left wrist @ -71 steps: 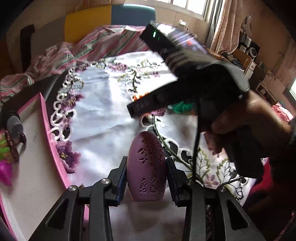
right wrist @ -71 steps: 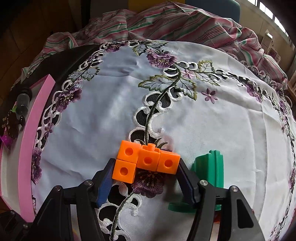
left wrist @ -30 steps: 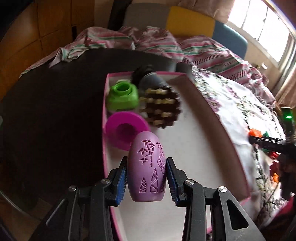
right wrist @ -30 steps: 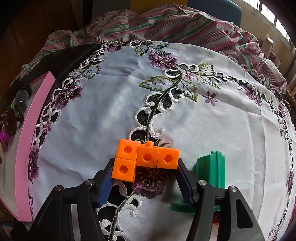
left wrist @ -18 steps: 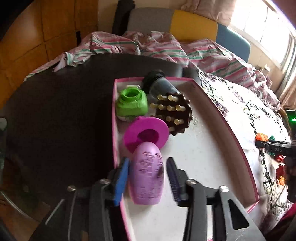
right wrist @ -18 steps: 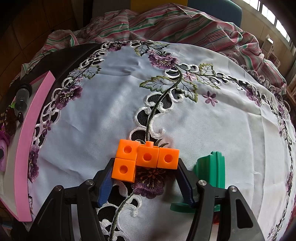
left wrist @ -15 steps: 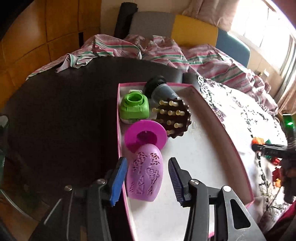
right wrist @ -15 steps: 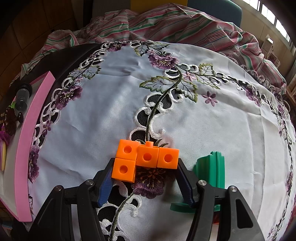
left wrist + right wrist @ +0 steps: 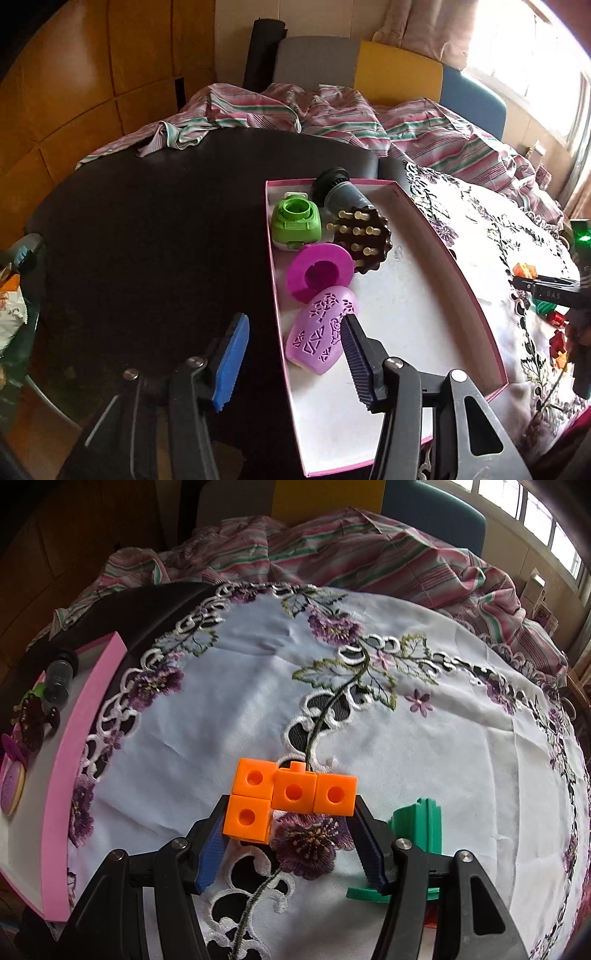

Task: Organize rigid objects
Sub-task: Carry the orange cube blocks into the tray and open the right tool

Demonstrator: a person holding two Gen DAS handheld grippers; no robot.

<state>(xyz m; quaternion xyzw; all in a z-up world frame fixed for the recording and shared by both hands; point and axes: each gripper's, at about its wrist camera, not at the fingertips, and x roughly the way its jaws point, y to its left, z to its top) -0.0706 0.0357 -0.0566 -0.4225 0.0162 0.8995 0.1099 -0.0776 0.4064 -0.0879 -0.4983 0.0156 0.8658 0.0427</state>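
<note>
In the left wrist view my left gripper is open above the near left edge of the pink-rimmed tray. The purple egg-shaped piece lies on its side in the tray, just past the right finger and free of it. In the right wrist view my right gripper is shut on the orange block cluster, which sits low on the embroidered cloth. The right gripper also shows at the far right of the left wrist view.
The tray also holds a green cap piece, a brown studded disc, a dark cylinder, and a magenta ring. A green plastic piece stands right of the right gripper. A striped cloth lies behind on the dark table.
My left gripper carried the purple egg from the cloth to the tray, opened and let it go; the egg now lies tilted in the tray. The right gripper has stayed shut on the orange blocks.
</note>
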